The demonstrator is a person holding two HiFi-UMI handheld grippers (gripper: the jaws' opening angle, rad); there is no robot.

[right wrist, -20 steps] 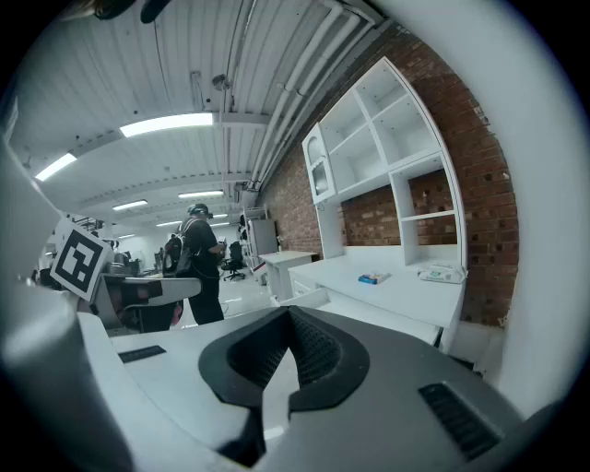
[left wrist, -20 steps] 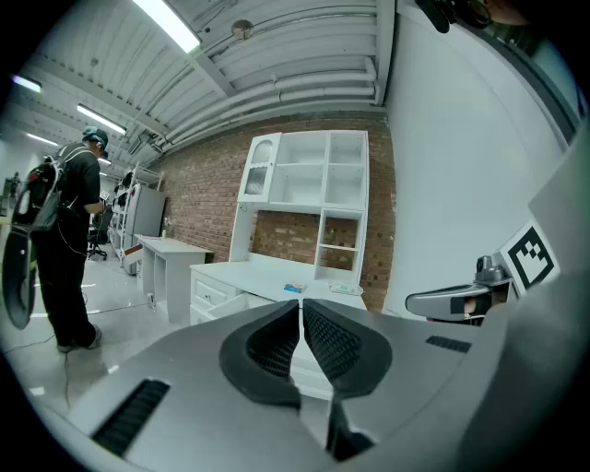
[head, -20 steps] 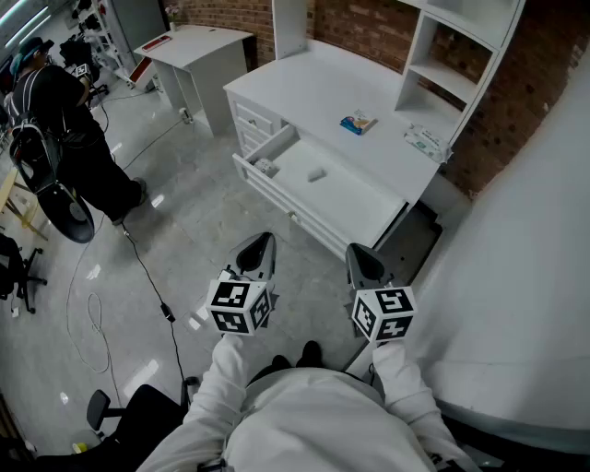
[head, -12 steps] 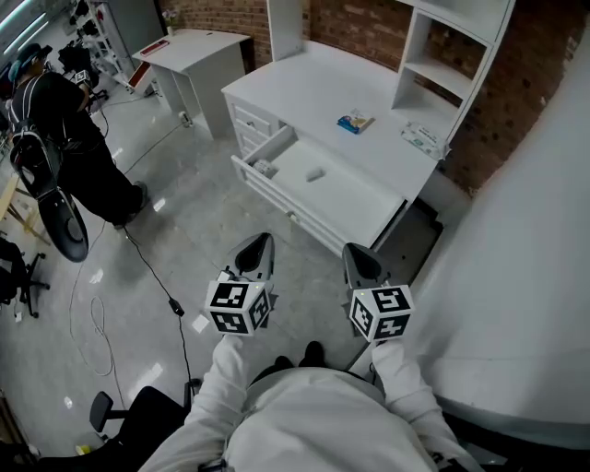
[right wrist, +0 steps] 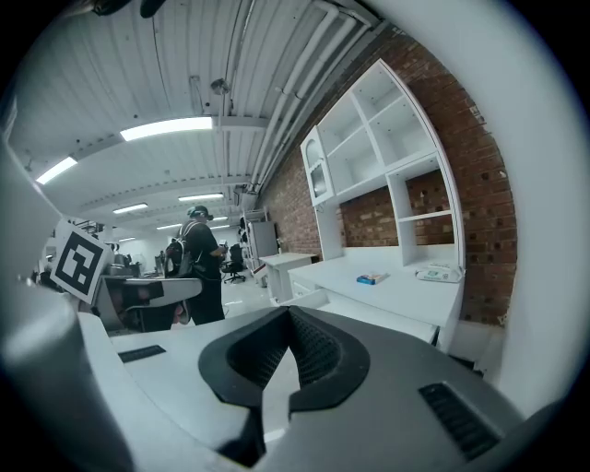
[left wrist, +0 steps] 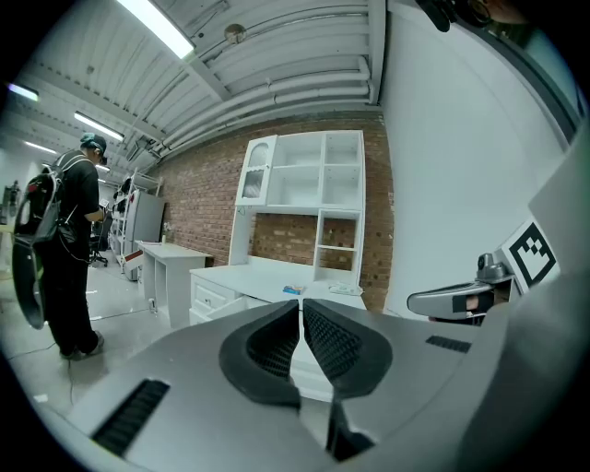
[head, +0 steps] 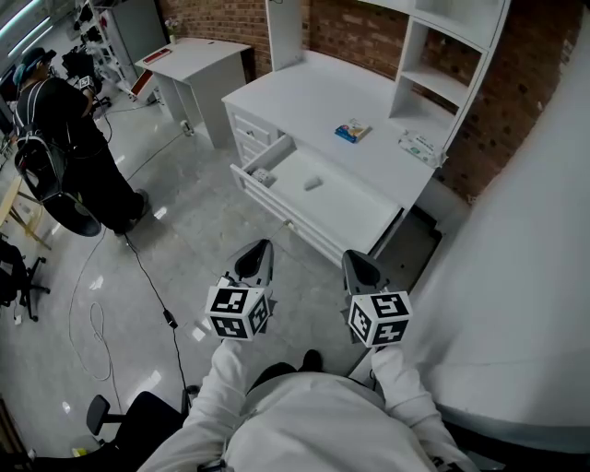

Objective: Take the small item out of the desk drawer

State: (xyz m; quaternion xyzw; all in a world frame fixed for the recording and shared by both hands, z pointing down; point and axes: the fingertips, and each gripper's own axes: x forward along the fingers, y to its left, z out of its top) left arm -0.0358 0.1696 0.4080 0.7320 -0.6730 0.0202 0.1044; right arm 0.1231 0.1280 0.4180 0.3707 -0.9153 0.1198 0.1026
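Both pressed together and empty, the left claw (head: 259, 250) and right claw (head: 357, 262) hang well short of the open white drawer (head: 355, 207) holding the small pale oblong item (head: 313, 183). Arriving unopened would likely push it away.

The room is closed off at the rear by a red brick wall (head: 359, 28). A small white table (head: 198, 51) is set near it. The glossy grey floor (head: 194, 230) is crossed by a black cable (head: 145, 272). Lighting is provided by ceiling tube lights (left wrist: 171, 28).

Held side by side, pointing forward; left hand-held gripper (head: 260, 249) jaws pressed together; right hand-held gripper (head: 356, 262) jaws likewise together
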